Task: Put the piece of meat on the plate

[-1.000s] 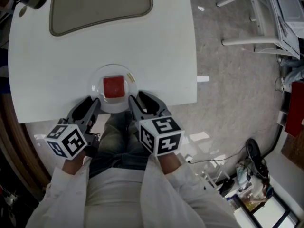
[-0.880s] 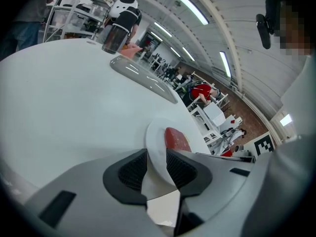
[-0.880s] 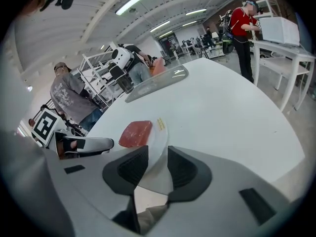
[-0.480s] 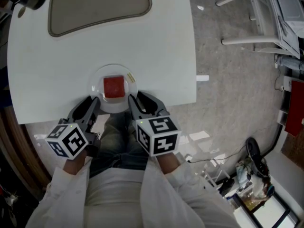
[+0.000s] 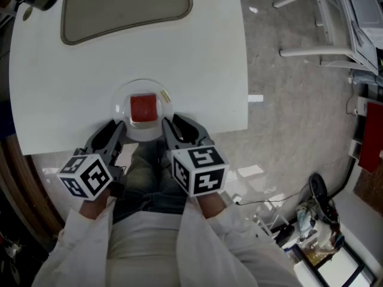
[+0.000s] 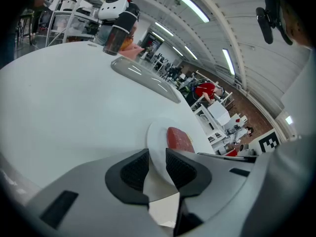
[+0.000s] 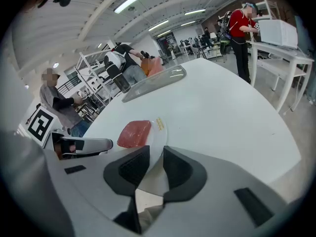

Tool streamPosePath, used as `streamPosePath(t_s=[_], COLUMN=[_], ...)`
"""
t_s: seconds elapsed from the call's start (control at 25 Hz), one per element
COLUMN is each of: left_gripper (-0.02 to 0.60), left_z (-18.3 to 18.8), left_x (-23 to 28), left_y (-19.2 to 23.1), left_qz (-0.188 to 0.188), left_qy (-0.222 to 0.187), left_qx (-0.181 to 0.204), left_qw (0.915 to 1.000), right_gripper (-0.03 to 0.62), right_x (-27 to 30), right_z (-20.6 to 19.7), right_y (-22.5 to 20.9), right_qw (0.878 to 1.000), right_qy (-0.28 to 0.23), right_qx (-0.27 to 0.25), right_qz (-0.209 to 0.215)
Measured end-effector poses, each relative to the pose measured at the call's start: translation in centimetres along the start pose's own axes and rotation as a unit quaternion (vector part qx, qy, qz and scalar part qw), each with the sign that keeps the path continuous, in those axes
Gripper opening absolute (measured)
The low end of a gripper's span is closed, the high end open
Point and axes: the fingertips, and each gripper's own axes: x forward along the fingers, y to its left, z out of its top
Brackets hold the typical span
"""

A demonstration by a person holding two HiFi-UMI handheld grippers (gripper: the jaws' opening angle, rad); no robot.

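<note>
On the round white table (image 5: pixel 179 46) the red square piece of meat (image 5: pixel 143 108) already lies on the round white plate (image 5: pixel 143 131). My left gripper (image 6: pixel 157 157) and right gripper (image 7: pixel 156 159) each stand astride its near rim with the jaws apart, and the right one's jaws have just been closing. I would keep any grip even and the plate level.

Far side
Grey oval tray (image 5: pixel 127 8) along the table's (image 5: pixel 197 70) far edge; dark cup (image 6: pixel 114 37) at the far left corner.
</note>
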Motion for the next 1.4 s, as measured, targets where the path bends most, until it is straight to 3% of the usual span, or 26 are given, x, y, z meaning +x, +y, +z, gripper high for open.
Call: streamPosePath(t_s=[0.68,1.4], left_gripper=[0.112,0.112], left_z=[1.3,5.0], left_x=[-1.3,-3.9], left_y=[-1.5,-4.9], left_qz=[0.009,0.020], left_qy=[-0.038,-0.121], left_qx=[0.014,0.029], left_qw=[0.9991,0.9920], right_gripper=[0.095,0.094], right_x=[-1.4,-4.3], right_z=[2.2,7.3], right_y=[0.7,2.1], right_qw=[0.999,0.994], right_qy=[-0.025,-0.067], right_qx=[-0.029,-0.072], right_qz=[0.018,0.050])
